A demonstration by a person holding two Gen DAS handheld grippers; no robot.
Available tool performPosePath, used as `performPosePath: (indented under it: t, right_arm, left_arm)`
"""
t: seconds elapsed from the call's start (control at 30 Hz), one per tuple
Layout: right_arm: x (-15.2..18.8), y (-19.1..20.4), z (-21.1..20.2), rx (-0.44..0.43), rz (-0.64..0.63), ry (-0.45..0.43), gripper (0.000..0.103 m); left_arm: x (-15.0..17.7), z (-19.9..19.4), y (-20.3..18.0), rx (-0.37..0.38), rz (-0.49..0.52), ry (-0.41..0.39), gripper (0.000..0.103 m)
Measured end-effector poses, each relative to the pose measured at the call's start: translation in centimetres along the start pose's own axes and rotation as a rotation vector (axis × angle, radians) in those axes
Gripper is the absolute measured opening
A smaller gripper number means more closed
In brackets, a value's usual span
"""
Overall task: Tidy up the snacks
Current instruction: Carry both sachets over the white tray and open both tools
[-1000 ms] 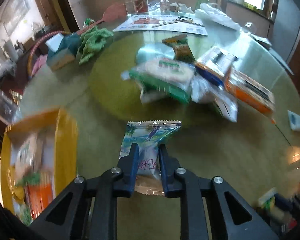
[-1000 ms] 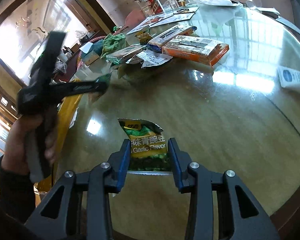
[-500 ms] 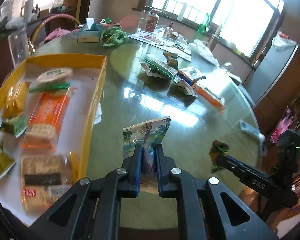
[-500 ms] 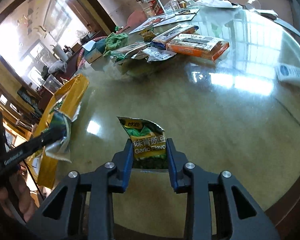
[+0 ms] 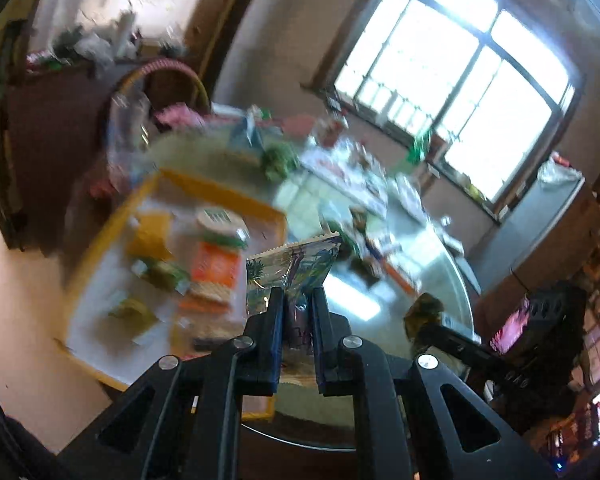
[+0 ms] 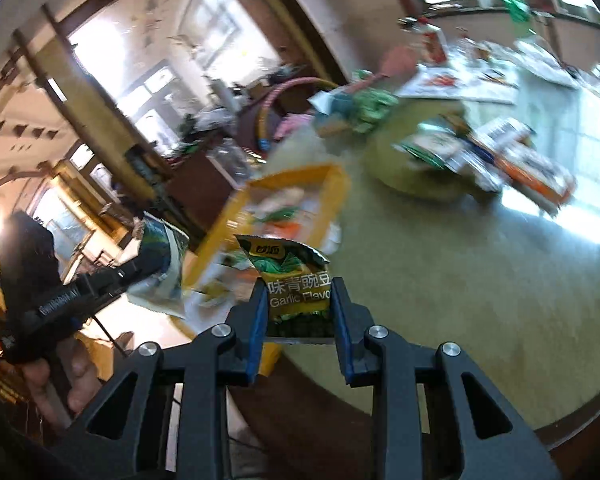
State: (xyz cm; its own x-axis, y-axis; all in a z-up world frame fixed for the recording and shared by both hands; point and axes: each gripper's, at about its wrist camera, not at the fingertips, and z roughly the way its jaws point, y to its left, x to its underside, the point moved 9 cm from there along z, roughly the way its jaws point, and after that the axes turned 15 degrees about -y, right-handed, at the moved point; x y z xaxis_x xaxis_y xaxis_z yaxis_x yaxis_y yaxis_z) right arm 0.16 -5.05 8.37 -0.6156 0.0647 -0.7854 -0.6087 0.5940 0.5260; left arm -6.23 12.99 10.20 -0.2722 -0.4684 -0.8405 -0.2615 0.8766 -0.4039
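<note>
Left gripper (image 5: 296,320): jaws clamped narrow on blue-green snack packet (image 5: 292,268), long axis running forward out of the jaws, serrated edge far end. Right gripper (image 6: 299,312): jaws closed on green garlic-flavor pea packet (image 6: 290,276), upright, label facing camera. Both held in the air, tilted. Beyond both jaws, left: yellow tray (image 5: 220,192) with packets on the desk (image 6: 440,280). Only the right view shows the left hand (image 6: 56,380); farther snack pile (image 6: 500,156) blurred.
</note>
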Motion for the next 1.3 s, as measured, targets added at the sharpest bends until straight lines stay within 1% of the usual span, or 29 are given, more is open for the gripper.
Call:
performPosePath:
  t: [0.1, 0.17, 0.3, 0.4, 0.47, 0.57, 0.63, 0.7, 0.77, 0.87, 0.93, 1.03, 1.17, 1.27, 1.3]
  right_arm:
    - [-2.4, 3.3, 0.6, -0.056, -0.011, 0.01, 0.032]
    - [-3.7, 5.1, 1.2, -0.07, -0.035, 0.011, 0.032]
    - [-6.7, 8.3, 2.8, -0.122, -0.04, 0.025, 0.032]
    - [-8.1, 9.8, 3.9, -0.131, -0.048, 0.02, 0.032]
    - [-8.0, 10.0, 5.0, -0.131, -0.045, 0.032, 0.032]
    - [-6.7, 9.9, 7.5, -0.155, -0.021, 0.08, 0.032]
    - [-5.2, 9.1, 9.7, -0.125, -0.023, 0.112, 0.032]
    - [-3.4, 8.2, 11.9, -0.124, 0.002, 0.156, 0.032]
    - [-1.6, 7.2, 13.8, -0.112, 0.023, 0.195, 0.032]
    - [0.6, 5.6, 16.2, -0.078, 0.026, 0.239, 0.032]
    - [2.0, 4.4, 17.5, -0.051, 0.02, 0.265, 0.032]
    - [2.9, 3.2, 18.8, -0.023, 0.001, 0.275, 0.032]
    - [4.0, 1.8, 20.4, 0.025, -0.035, 0.295, 0.032]
    - [4.4, 1.2, 20.9, 0.065, -0.085, 0.288, 0.032]
    - [4.6, 0.8, 21.0, 0.09, -0.097, 0.29, 0.032]
  left_arm:
    - [-1.9, -1.5, 0.9, -0.017, -0.016, -0.033, 0.011]
    - [-3.4, -2.6, 1.4, -0.016, -0.024, -0.055, 0.011]
    - [-7.1, -4.5, 1.6, -0.035, 0.007, -0.132, 0.011]
    - [-7.9, -4.8, 1.9, -0.041, 0.019, -0.164, 0.011]
    - [-7.3, -3.8, 2.4, -0.037, 0.0, -0.143, 0.011]
    - [-5.6, -1.4, 4.0, -0.059, -0.024, -0.085, 0.011]
    - [-4.2, 0.3, 5.5, -0.075, -0.033, -0.027, 0.011]
    - [-2.8, 1.7, 7.0, -0.104, -0.035, 0.017, 0.011]
    - [-1.3, 3.2, 9.0, -0.148, -0.041, 0.062, 0.011]
    - [0.3, 5.2, 11.8, -0.2, -0.059, 0.104, 0.011]
    - [0.7, 6.1, 12.7, -0.221, -0.059, 0.122, 0.011]
    - [0.9, 7.7, 13.8, -0.239, -0.055, 0.143, 0.011]
    - [0.9, 9.0, 15.2, -0.319, 0.024, 0.145, 0.011]
    - [1.0, 9.8, 15.9, -0.336, 0.046, 0.157, 0.011]
    - [1.1, 10.1, 16.1, -0.343, 0.052, 0.161, 0.011]
